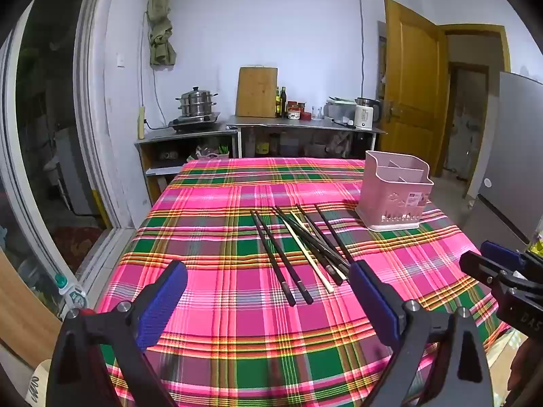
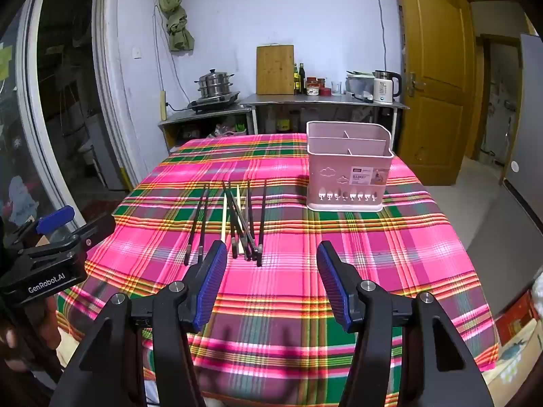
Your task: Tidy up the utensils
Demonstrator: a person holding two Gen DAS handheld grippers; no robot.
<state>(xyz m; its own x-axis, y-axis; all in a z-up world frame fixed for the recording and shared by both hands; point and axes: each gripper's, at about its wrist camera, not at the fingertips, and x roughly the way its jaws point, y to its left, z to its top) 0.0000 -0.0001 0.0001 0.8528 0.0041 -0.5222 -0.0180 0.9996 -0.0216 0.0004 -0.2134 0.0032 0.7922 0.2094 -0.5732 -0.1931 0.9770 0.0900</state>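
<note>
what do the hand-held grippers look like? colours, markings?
Both match: black angular finger arms with silver pivot bolts, tipped with ribbed blue pads. The left hand-held gripper shows white "GenRobot.AI" lettering on its black body in the right wrist view. The right hand-held gripper looks the same. No cables visible.

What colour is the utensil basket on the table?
Pale pink; the utensil basket shows best in the right wrist view.

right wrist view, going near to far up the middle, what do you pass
right gripper with jaws open → chopsticks lying on the plaid tablecloth → pink utensil basket → metal counter → cutting board against the wall
</note>
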